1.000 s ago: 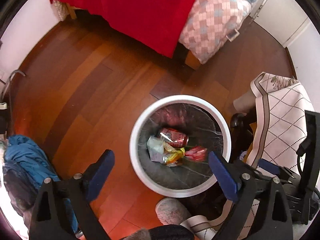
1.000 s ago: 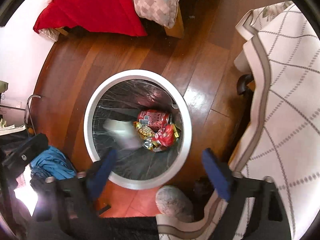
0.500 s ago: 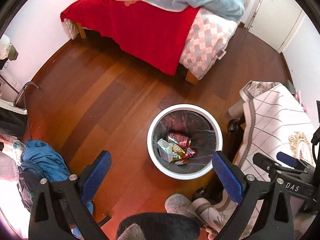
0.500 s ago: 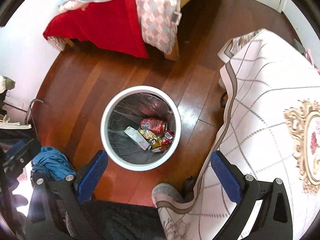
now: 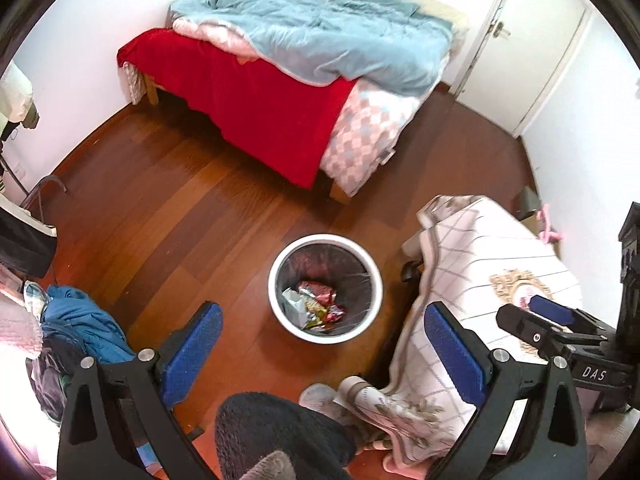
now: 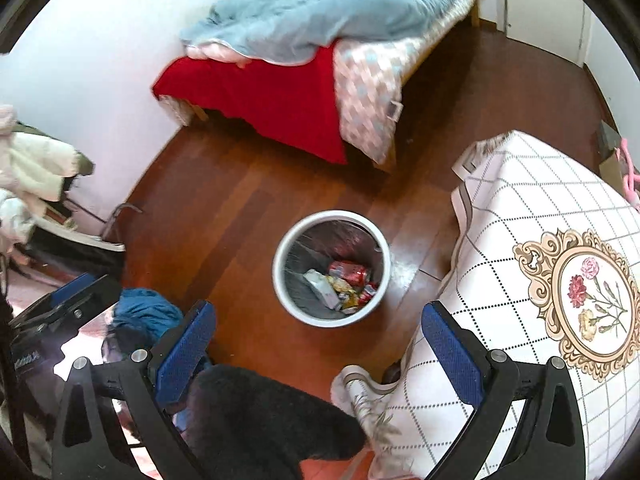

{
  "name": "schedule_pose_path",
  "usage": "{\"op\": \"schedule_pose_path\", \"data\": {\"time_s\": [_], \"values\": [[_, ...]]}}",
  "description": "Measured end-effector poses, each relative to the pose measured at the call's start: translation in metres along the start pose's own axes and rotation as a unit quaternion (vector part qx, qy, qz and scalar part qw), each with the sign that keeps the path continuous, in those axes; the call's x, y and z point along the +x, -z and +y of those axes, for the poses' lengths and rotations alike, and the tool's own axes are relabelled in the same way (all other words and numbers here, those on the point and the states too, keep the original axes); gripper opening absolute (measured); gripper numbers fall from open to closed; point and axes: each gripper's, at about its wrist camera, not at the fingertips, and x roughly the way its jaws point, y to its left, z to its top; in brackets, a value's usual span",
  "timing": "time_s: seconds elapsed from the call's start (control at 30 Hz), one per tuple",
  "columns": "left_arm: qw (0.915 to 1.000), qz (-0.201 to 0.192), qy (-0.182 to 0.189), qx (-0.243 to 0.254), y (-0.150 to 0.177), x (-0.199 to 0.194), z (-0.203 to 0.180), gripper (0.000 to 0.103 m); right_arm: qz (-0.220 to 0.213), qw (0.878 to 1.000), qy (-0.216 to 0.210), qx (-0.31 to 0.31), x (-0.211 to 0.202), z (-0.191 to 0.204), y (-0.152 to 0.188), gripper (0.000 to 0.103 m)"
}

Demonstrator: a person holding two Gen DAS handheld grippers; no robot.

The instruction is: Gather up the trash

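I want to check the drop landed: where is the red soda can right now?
The red soda can lies inside the white trash bin on the wooden floor, on the bed-facing side of the wrappers, left of the covered table in both views.

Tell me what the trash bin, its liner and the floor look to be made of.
Trash bin: probably plastic; smooth white rim and wall with a soft sheen.
Liner: thin plastic film, dark and glossy; it shows crinkles and streaky glints.
Floor: wood or wood-look planks, reddish brown and polished; board seams and reflections show.
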Motion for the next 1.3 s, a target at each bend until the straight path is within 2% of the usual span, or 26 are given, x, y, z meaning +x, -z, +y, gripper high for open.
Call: {"op": "schedule_pose_path", "data": {"time_s": [0.3, 0.53, 1.3], "values": [[0.9989, -0.024, 0.041, 0.001, -0.003, -0.057, -0.006, 0.103, -0.006, 0.999, -0.047, -0.020, -0.061, 0.020, 0.005, 0.103], [0.9987, -0.023, 0.047, 0.002, -0.003, -0.077, -0.007, 0.103, 0.002, 0.998, -0.052, -0.036, -0.079, 0.027, 0.001, 0.103], [0.9988, -0.018, 0.046, 0.001, 0.002, -0.083, -0.010, 0.103, 0.020, 0.997, -0.062, -0.045, -0.077, 0.032, -0.003, 0.103]]}}
